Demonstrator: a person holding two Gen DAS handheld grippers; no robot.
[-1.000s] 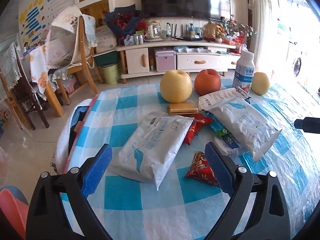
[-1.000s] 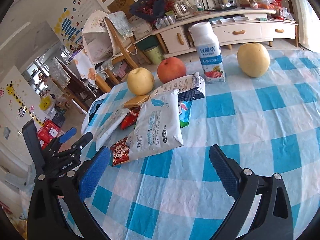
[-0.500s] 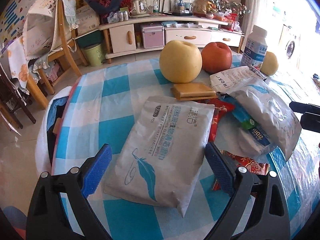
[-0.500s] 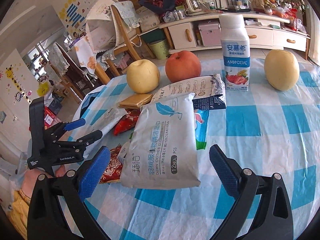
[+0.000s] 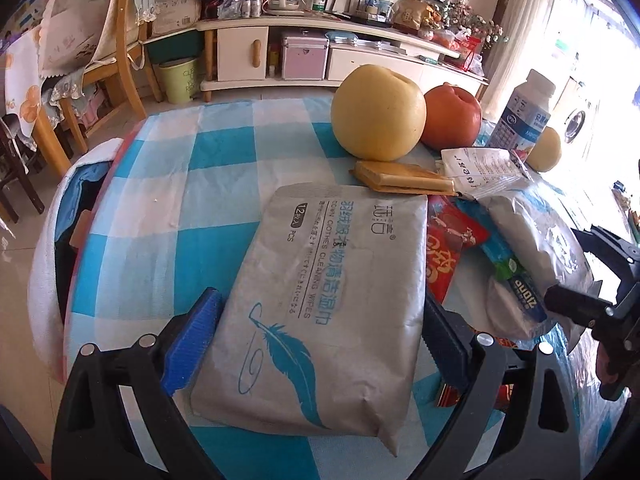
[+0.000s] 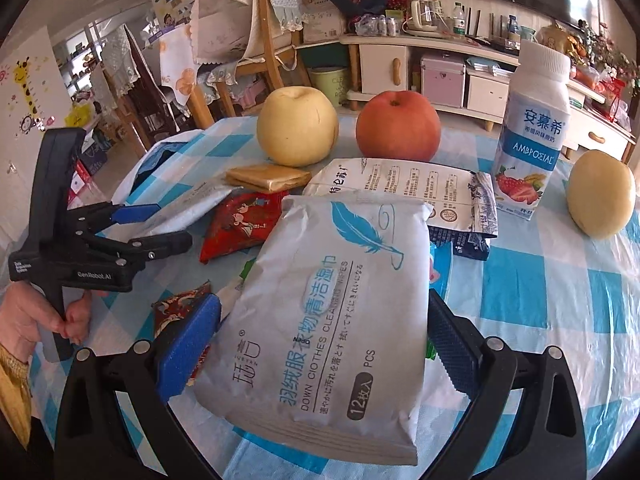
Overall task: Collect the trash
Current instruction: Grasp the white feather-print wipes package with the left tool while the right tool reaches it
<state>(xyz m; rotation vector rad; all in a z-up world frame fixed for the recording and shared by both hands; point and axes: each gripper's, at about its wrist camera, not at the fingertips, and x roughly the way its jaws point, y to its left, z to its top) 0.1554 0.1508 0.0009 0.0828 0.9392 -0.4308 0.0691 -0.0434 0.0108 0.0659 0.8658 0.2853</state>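
Straddling 2 wipes packs: the left gripper (image 5: pixel 316 344) spans one pack (image 5: pixel 324 300), the right gripper (image 6: pixel 324 344) the other (image 6: pixel 332 308), both beside the pear (image 6: pixel 297 125), jaws wide, gripping nothing. Step: approach. Next, probably, closing squarely on each slippery pack.

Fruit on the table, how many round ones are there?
3: a yellow pear behind the sandwich cookie, a red apple beside it, another yellow pear right of the yogurt bottle.
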